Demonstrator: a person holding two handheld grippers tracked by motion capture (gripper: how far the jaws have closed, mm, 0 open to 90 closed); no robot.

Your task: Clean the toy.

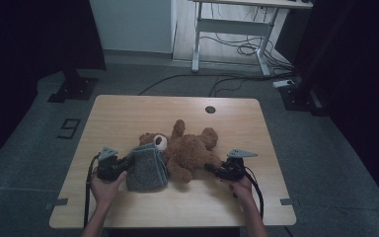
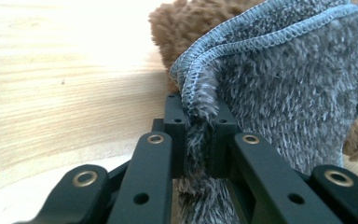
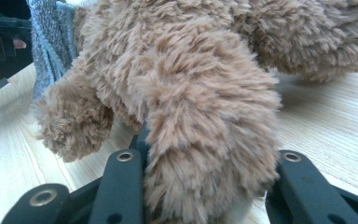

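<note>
Teddy bear [image 1: 190, 150] on table [image 1: 128, 113], grey cloth [image 1: 147, 168] over its head, pinched in left jaws.

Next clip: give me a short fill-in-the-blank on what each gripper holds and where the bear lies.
1. The left gripper is shut on the grey ____.
2. The right gripper is shut on one ____ of the teddy bear.
3. The cloth covers the bear's ____.
4. The bear lies on a wooden ____.

Missing words: cloth; leg; head; table
</note>
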